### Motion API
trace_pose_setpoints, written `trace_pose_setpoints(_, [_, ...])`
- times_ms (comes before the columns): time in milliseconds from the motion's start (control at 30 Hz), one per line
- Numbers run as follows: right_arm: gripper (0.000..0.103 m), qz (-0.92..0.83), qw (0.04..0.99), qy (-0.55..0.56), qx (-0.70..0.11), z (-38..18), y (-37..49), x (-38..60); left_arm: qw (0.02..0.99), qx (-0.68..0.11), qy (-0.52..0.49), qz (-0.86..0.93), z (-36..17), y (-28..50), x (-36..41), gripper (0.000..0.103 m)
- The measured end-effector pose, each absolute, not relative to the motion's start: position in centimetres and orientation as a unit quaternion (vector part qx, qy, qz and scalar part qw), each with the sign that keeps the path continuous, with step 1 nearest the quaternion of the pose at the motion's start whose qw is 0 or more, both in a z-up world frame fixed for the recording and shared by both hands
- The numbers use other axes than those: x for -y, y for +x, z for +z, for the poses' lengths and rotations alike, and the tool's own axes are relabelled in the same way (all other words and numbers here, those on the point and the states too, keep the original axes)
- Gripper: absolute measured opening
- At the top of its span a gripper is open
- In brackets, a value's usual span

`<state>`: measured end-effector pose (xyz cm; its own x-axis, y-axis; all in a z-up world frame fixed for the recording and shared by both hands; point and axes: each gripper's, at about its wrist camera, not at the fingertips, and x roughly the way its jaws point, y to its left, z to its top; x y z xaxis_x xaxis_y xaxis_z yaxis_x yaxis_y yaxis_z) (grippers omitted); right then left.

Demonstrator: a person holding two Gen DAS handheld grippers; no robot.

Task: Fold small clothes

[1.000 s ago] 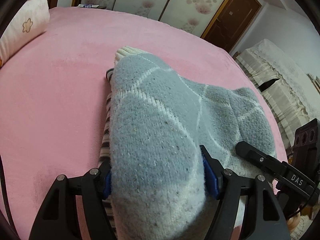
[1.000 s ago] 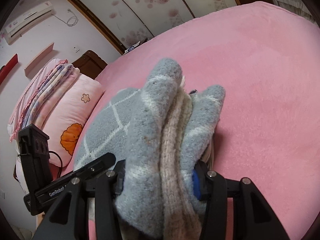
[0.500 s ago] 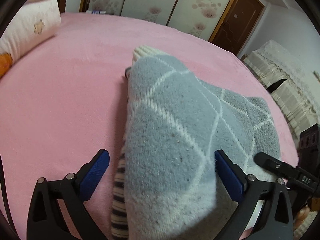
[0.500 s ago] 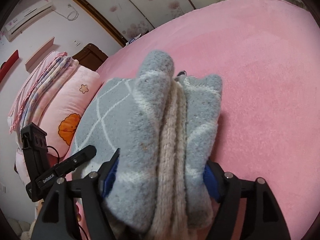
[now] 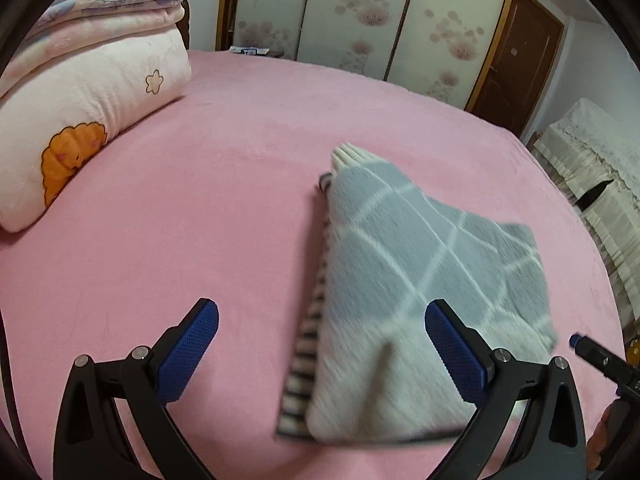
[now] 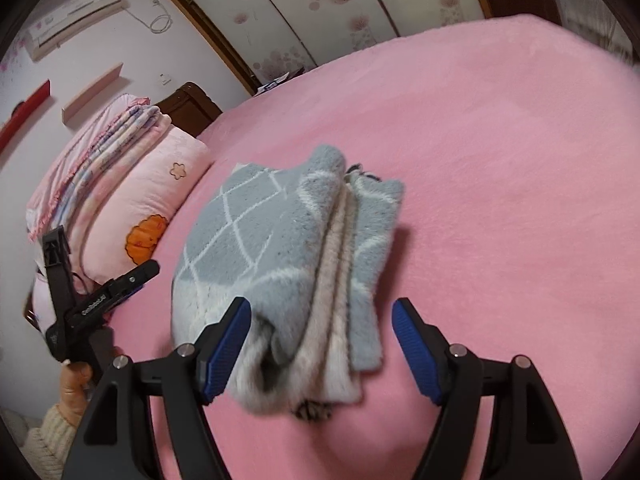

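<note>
Folded sweater, left wrist view: I see the grey knit with white diamond lines (image 5: 420, 280) lying folded on the pink bed (image 5: 200, 220), right of the middle, with its cream lower edge nearest my camera.
Striped garment: a black-and-white striped layer (image 5: 308, 344) shows along the sweater's left edge, lying under it.
Left gripper: my left gripper (image 5: 320, 344) is spread wide with nothing between its blue pads; the right pad sits in front of the cream part of the sweater, and I cannot tell whether it touches. The left pad is over bare bed.
Other gripper: the black tip of the right tool pokes in at the lower right edge.
Surroundings: a pink pillow with an orange print (image 5: 80, 120) lies at the far left with folded blankets (image 5: 112, 4) stacked on it; flowered wardrobe panels (image 5: 360, 12) stand behind the bed.

Folded sweater, right wrist view: I see the same bundle (image 6: 256, 248) from its side, several grey and cream layers stacked, resting on the bed (image 6: 500, 180).
Right gripper: my right gripper (image 6: 322, 344) is spread, its pads on either side of the bundle's near end. The left pad is right at the cloth, the right pad apart from it.
Left gripper seen from here: it is held in a hand (image 6: 76, 380) at the left, beside the pillow (image 6: 160, 200).
Wall: an air conditioner (image 6: 76, 12) is mounted high at the left.
</note>
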<state>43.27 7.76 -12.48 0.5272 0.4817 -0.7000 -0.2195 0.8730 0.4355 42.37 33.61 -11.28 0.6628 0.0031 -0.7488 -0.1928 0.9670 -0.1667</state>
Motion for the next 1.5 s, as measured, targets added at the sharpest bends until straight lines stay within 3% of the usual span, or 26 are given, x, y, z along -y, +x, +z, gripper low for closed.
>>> trace_pose_setpoints(367, [0.073,0.185,0.894,0.049,-0.406,-5.9,35.5,-6.8,0.91,-0.405,-0.091,0.01,-5.8,34.3,-24.8,0.103])
trace_pose_setpoints(833, [0.074,0.165,0.905,0.034,-0.39,1.0,24.1,-1.4,0.926,-0.366,-0.094,-0.022,1.8,21.2,-15.2,0.103])
trace_pose_setpoints(1500, [0.074,0.123,0.93,0.017,-0.345,5.3,13.8,4.4,0.928,-0.359,-0.094,-0.021,4.8,11.0,-8.0,0.103])
